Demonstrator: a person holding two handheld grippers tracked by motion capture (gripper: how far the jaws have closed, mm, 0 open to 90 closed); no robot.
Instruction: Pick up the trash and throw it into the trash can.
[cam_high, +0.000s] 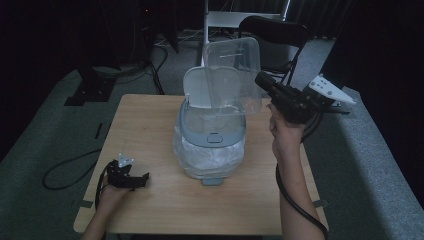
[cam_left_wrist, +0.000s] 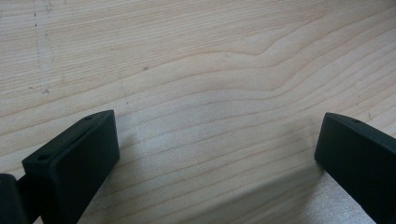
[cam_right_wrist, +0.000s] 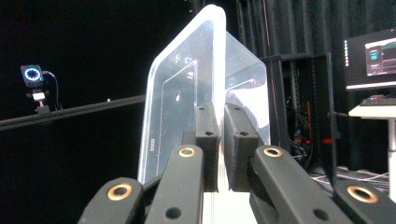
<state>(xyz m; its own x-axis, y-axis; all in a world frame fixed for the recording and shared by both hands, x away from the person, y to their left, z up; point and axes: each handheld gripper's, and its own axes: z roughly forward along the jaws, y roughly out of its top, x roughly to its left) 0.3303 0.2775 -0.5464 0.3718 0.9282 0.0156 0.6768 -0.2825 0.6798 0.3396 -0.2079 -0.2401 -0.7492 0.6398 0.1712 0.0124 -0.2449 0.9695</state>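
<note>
Counting from the wooden table (cam_high: 150, 130): one table. One lidded bin (cam_high: 212, 135) with white liner is sitting mid-table, lid flipped up. One clear plastic container (cam_high: 233, 75) is hanging in the air above the bin. Two grippers: left gripper (cam_high: 142, 178) is resting on the table's near-left corner, right gripper (cam_high: 261, 80) is pinching the container's edge above the table's right side. One black folding chair (cam_high: 277, 37) is standing beyond the table's far edge.
</note>
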